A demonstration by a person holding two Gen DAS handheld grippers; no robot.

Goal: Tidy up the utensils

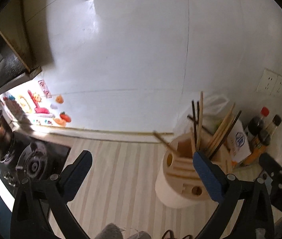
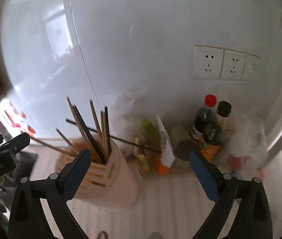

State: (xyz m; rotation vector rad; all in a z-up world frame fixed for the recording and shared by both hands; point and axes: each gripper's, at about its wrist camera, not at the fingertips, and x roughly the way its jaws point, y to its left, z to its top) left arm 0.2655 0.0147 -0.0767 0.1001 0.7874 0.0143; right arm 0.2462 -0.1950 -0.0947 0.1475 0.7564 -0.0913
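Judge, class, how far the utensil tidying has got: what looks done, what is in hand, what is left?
Looks done: many chopsticks stand in the cream holder on the counter. In hand: nothing; the left gripper and right gripper are both open and empty beside the holder. Left: several sticks lean outwards untidily, one dark chopstick lies nearly level across the top, and no loose utensils show on the counter.

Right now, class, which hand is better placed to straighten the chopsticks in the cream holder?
Probably right: the right tool is open, and the chopsticks in the cream holder rise just beyond its left finger.
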